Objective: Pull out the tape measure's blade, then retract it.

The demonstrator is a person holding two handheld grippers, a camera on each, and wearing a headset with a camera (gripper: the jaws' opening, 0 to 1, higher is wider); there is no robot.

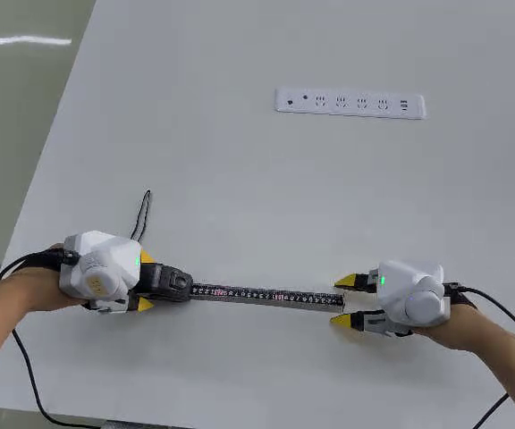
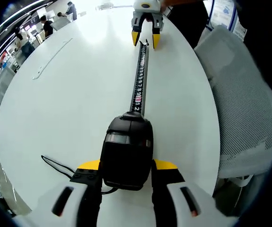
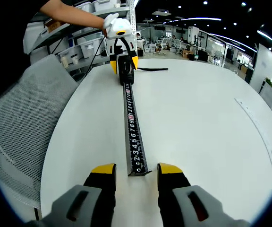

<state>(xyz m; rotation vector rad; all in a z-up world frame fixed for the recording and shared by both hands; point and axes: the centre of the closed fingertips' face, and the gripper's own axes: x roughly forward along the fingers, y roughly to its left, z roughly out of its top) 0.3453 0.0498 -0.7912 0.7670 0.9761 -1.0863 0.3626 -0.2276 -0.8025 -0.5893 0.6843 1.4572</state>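
A black tape measure case [image 1: 173,281] lies on the white table [image 1: 240,161] near its front edge, and my left gripper [image 1: 150,281] is shut on it. In the left gripper view the case [image 2: 126,151] sits clamped between the yellow-tipped jaws [image 2: 127,165]. Its dark blade [image 1: 266,295] runs flat along the table to the right. The blade's hook end [image 3: 138,171] lies between the spread fingertips of my right gripper [image 3: 137,170], untouched on both sides. That right gripper [image 1: 343,300] is open at the blade's end.
A white power strip [image 1: 350,103] lies at the back of the table. A thin black cord [image 1: 143,213] trails behind the left gripper. A grey mesh chair [image 2: 240,94] stands just off the table's near edge. Shelves and people are far behind.
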